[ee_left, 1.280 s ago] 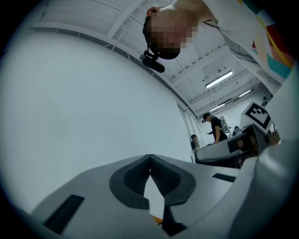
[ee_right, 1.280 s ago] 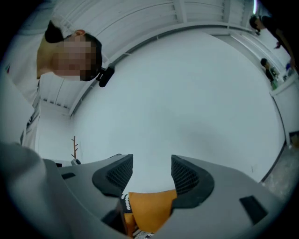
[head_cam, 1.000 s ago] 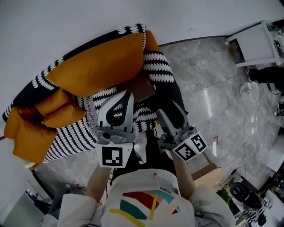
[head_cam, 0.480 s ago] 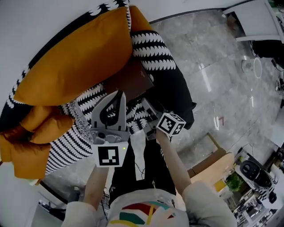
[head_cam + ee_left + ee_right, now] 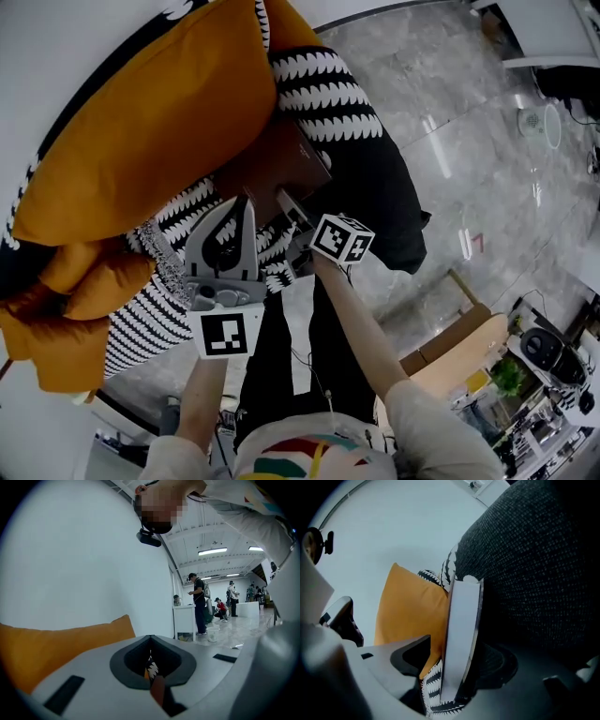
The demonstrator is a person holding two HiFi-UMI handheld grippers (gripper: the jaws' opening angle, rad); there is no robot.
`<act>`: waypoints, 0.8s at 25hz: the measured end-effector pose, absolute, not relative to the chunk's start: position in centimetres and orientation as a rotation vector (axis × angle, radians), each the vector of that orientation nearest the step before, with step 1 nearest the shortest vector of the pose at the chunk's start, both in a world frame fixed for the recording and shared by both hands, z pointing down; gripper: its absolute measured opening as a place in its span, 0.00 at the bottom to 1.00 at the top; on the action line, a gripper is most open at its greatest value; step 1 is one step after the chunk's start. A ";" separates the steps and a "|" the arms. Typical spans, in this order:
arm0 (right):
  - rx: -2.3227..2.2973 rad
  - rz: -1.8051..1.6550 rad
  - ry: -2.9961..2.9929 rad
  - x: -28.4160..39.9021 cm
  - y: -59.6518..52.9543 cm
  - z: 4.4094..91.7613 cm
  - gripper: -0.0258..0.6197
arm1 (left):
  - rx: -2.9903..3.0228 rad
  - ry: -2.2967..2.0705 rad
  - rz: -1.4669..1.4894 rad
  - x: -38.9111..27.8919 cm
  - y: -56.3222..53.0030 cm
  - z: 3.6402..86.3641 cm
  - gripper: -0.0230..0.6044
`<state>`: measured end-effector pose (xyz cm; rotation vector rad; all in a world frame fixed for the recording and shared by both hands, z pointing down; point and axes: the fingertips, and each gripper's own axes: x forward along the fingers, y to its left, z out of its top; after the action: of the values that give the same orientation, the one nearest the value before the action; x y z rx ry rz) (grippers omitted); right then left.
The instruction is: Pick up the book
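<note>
A brown book [image 5: 281,164] lies on the sofa's black-and-white patterned throw [image 5: 314,89], under the edge of a big orange cushion [image 5: 141,122]. My right gripper [image 5: 292,208] reaches the book's near edge. In the right gripper view the book [image 5: 461,634] stands edge-on with its white pages between the jaws. The jaws are opening, and a gap shows beside the left jaw. My left gripper [image 5: 242,206] points at the throw just left of the book. Its jaws are shut, and only a thin slit [image 5: 151,667] shows patterned cloth and brown beyond.
Smaller orange cushions [image 5: 84,281] lie at the left. Dark sofa fabric [image 5: 375,206] drops to a grey marble floor [image 5: 469,141] on the right. A cardboard box [image 5: 450,337] stands by my legs. In the left gripper view, people stand far off by a white cabinet [image 5: 185,620].
Both grippers have sunk toward the sofa. The right gripper has rolled and moved in, so the book's edge now stands between its jaws. The left gripper stays shut.
</note>
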<state>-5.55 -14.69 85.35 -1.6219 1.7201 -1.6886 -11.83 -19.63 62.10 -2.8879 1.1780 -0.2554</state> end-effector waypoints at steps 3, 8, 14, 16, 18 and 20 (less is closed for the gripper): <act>-1.619 -1.697 1.717 -6.2 -15.5 86.2 0.47 | -2.888 1.175 -0.263 -11.7 -19.6 62.7 0.05; -1.666 -1.759 1.705 -6.6 -15.8 88.1 0.47 | -2.882 1.183 -0.289 -12.2 -19.3 63.5 0.05; -1.688 -1.819 1.730 -6.0 -15.3 85.8 0.34 | -2.867 1.254 -0.288 -13.2 -19.2 61.3 0.05; -1.683 -1.818 1.717 -5.5 -15.0 84.2 0.33 | -2.851 1.259 -0.275 -13.2 -19.2 59.6 0.05; -1.665 -1.822 1.722 -5.1 -14.8 82.3 0.32 | -2.823 1.265 -0.252 -13.1 -19.5 57.4 0.05; -1.665 -1.838 1.746 -5.1 -14.4 80.4 0.32 | -2.793 1.278 -0.224 -13.1 -19.6 54.7 0.05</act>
<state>-5.10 -14.45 80.37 -1.6649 1.7458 -1.8380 -13.12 -19.65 54.65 -2.7932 1.2779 -0.2242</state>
